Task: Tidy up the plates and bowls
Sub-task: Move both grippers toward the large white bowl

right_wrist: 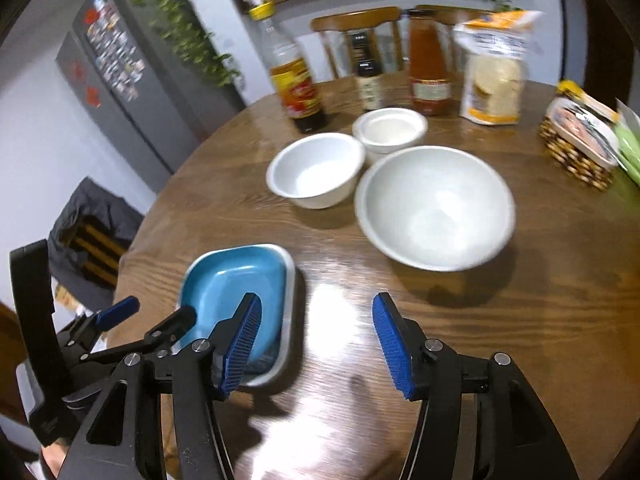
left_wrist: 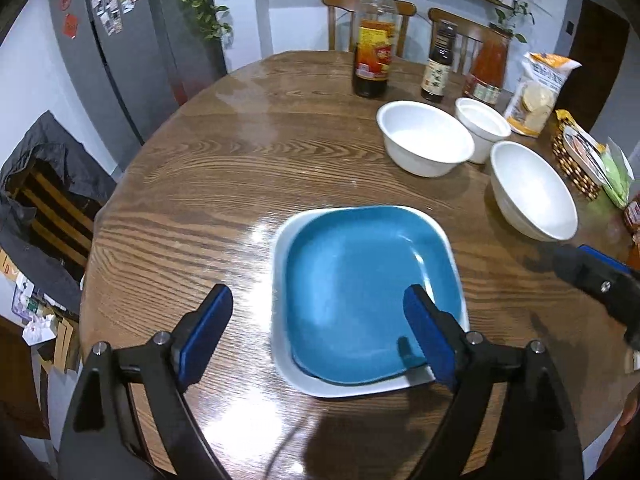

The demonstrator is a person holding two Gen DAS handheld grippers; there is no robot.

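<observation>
With the blue plate nested on the white plate mid-table, both the left gripper and right gripper gape empty; stacking the three bowls seemingly comes next, needing a rim pinch

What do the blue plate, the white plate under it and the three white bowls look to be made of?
Blue plate: glossy glazed ceramic or melamine, with sharp highlights. White plate beneath: the same smooth look, thin rim. Three white bowls: opaque, softly shiny, probably ceramic, though plastic is possible.
</observation>
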